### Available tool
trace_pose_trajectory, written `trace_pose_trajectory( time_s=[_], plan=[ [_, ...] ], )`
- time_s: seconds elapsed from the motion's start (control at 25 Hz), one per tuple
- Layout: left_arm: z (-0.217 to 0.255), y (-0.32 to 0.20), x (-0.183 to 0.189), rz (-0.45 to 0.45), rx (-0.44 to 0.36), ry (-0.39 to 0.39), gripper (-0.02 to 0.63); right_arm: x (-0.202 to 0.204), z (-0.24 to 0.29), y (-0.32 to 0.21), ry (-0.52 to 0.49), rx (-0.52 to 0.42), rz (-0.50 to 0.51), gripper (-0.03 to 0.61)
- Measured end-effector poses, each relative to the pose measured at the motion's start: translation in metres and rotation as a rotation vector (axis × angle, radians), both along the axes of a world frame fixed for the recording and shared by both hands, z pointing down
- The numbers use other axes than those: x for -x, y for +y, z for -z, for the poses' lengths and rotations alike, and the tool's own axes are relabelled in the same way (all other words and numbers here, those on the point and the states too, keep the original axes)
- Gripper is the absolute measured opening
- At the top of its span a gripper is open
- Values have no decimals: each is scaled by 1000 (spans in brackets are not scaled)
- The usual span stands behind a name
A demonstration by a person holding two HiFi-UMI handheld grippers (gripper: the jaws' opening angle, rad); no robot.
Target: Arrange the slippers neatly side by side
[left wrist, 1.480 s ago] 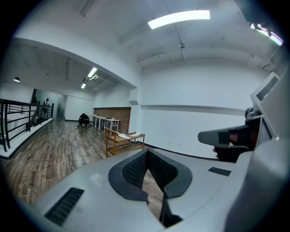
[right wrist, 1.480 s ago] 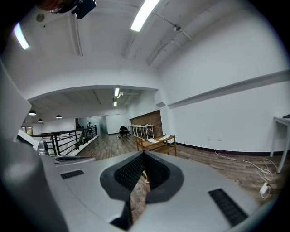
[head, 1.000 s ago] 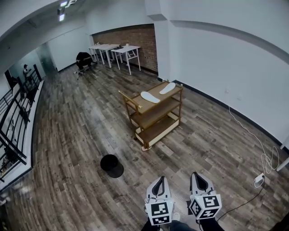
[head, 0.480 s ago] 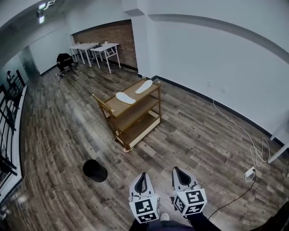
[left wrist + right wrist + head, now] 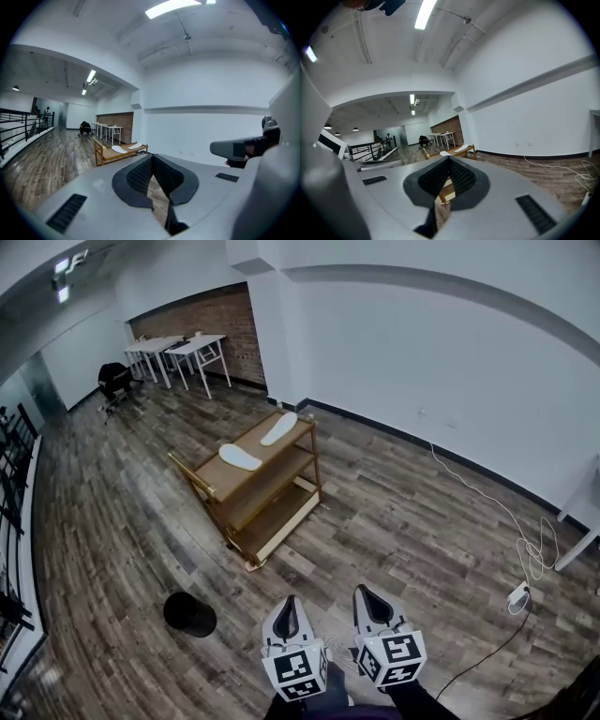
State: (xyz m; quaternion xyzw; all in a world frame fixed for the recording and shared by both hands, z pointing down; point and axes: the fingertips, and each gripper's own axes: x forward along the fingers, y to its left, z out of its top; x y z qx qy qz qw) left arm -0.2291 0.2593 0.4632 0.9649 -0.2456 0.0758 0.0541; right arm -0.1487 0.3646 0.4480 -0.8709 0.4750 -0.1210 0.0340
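Two white slippers lie on the top shelf of a three-tier wooden cart [image 5: 216, 479]. The near slipper [image 5: 241, 457] is toward the middle of the shelf and the far slipper [image 5: 278, 428] toward the end by the wall. They are apart and not parallel.

The cart stands on a dark wood-plank floor [image 5: 412, 521], near a white wall. At the far end of the room are a brick wall [image 5: 211, 329] and white tables [image 5: 183, 348]. A black round object [image 5: 189, 613] sits on the floor in front of the cart. A white cable [image 5: 542, 554] trails along the floor on the right.

Well short of the cart, the left tool [image 5: 288, 602] and right tool [image 5: 367, 595] are side by side. Each has its jaws together with nothing between them. Their marker cubes [image 5: 295, 673] carry black-and-white square patterns.
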Motion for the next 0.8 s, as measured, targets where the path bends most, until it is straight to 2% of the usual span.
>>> trace_pose_trajectory(
  time_s=[0.12,0.4,0.6,0.8],
  plan=[
    [3,-15,-40,-34,9,9,2,-37,5,-15,5,-1,-33,-2],
    [13,-72,-113,-70,4,29,2,-104,17,-79,18,0,-39,-2],
    [9,-115,-142,-65,19,28,2,-131,15,-123,24,12,-32,-2],
    [-3,-134,-156,-74,40,17,2,-144,6,-140,15,34,-49,-2]
  ],
)
